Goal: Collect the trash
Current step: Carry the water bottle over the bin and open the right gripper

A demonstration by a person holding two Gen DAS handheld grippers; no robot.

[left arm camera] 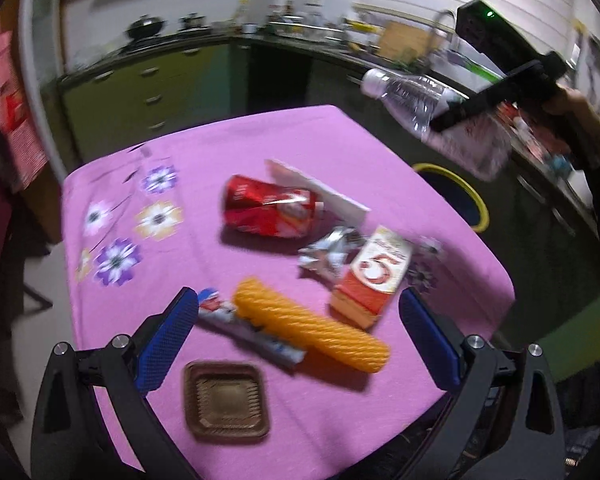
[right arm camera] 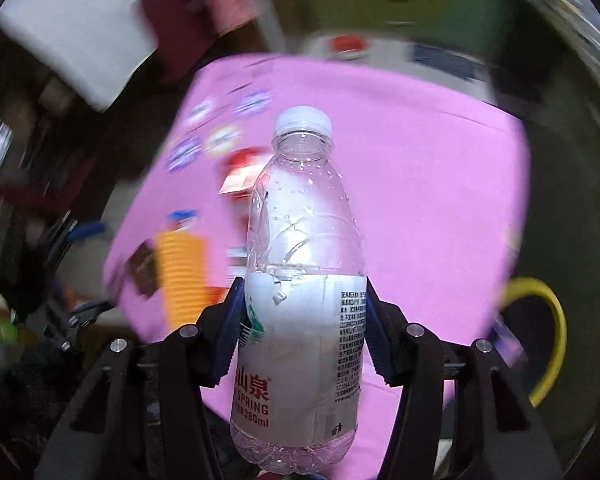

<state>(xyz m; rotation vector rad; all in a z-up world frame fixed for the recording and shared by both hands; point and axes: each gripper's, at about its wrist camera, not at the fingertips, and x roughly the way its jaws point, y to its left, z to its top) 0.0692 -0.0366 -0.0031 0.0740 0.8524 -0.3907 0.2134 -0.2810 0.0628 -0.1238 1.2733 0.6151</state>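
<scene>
Overhead, left tool wide above pink tablecloth; right tool clamps bottle; blurry kitchen, probably.

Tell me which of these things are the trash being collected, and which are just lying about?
Part of the job:
- plastic bottle, held in the right tool
- crushed red can
- orange roll
- carton
- foil wrapper
- brown tray
- yellow-rimmed bin

Just there:
- pink tablecloth
- wok
- green cabinets
</scene>
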